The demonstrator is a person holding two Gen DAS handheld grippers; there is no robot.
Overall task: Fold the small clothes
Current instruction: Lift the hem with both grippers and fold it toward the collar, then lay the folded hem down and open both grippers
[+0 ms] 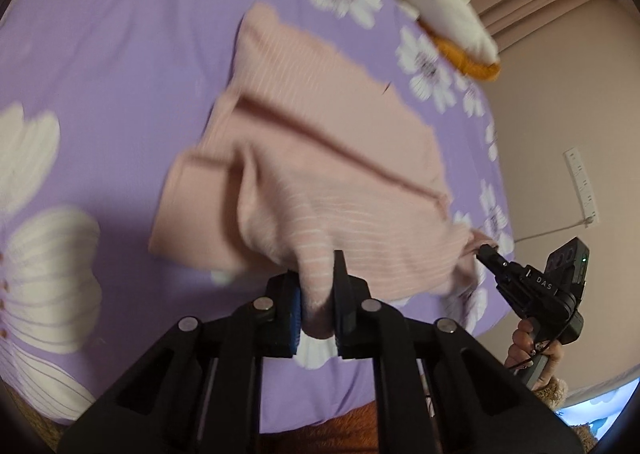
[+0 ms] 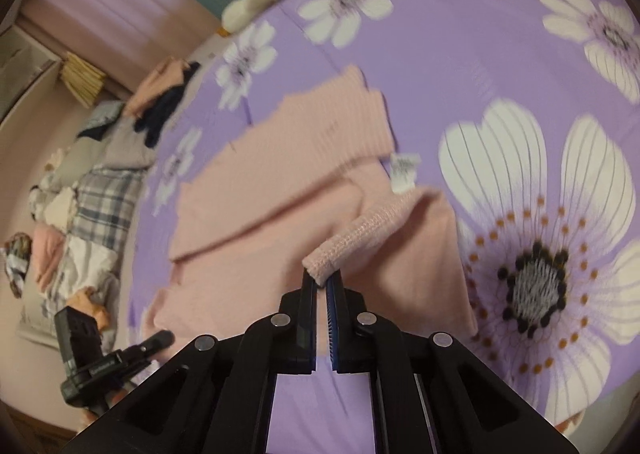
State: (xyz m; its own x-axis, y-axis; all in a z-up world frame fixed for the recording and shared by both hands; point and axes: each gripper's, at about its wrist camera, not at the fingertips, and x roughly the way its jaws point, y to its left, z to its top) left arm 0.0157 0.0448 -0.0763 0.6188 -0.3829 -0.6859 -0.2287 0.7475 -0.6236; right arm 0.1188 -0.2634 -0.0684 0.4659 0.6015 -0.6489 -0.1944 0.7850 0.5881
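Note:
A small pink striped garment (image 1: 320, 158) lies partly folded on the purple flowered bedsheet (image 1: 100, 54). My left gripper (image 1: 316, 286) is shut on a bunched near edge of the garment and lifts it off the sheet. My right gripper (image 2: 321, 280) is shut on the ribbed pink cuff (image 2: 352, 238) at the garment's other near corner. In the left wrist view the right gripper (image 1: 486, 250) shows at the right, pinching that corner. In the right wrist view the garment (image 2: 280, 182) spreads ahead, with a white label (image 2: 404, 170) at its far side, and the left gripper (image 2: 160, 338) shows at lower left.
A cream and orange cloth bundle (image 1: 440, 2) lies at the bed's far edge. A heap of other clothes (image 2: 92, 190) lies beside the bed to the left. The sheet's near edge (image 1: 320, 406) hangs just below my grippers. A wall (image 1: 560, 114) stands to the right.

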